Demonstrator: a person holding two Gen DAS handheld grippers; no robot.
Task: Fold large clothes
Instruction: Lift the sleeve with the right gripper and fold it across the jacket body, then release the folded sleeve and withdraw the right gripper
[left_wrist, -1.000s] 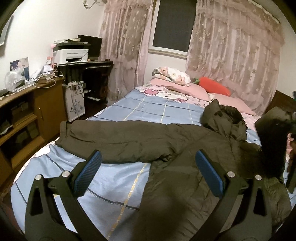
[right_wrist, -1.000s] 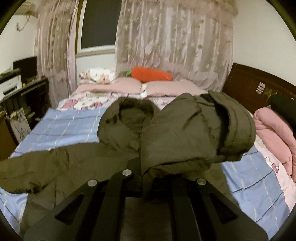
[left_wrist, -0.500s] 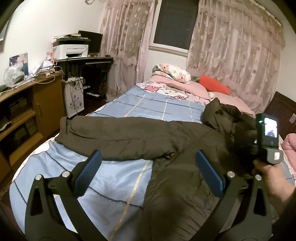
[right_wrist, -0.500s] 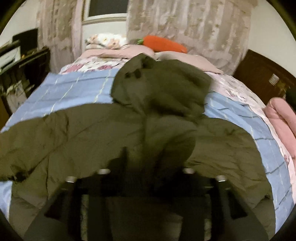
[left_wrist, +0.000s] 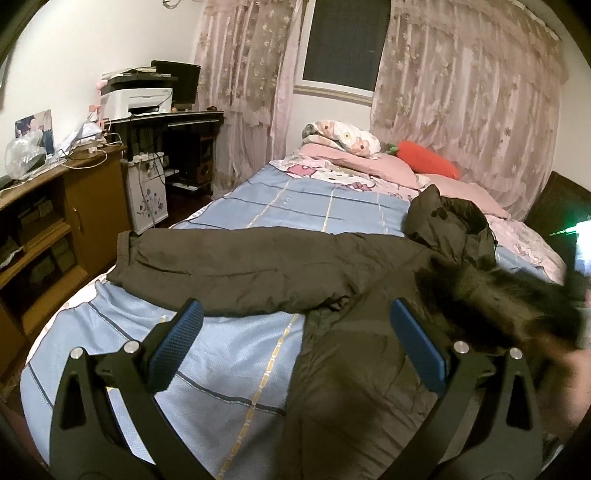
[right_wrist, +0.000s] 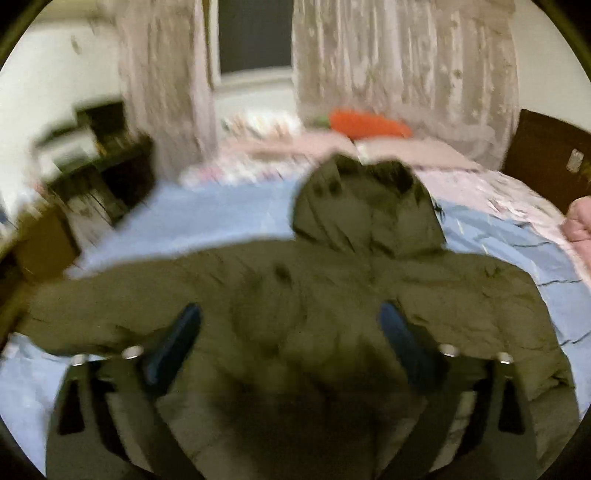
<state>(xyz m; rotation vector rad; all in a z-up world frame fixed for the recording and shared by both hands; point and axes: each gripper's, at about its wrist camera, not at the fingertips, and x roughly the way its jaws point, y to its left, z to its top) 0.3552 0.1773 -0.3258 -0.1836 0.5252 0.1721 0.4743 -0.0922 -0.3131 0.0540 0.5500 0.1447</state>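
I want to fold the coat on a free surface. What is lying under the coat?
The coat lies spread on a blue sheet that covers the bed; its left sleeve stretches across it. Whether anything sits between coat and sheet cannot be seen, since the coat covers that part.

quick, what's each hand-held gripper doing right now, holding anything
Left hand-held gripper: open, holding nothing, above the jacket.
Right hand-held gripper: jaws opening wide, nothing gripped, jacket lies below.

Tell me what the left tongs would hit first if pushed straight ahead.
Probably the jacket's sleeve, stretched across the blue sheet just beyond the open left tongs. Depth is hard to judge; pointing downward, they might touch the sheet first.
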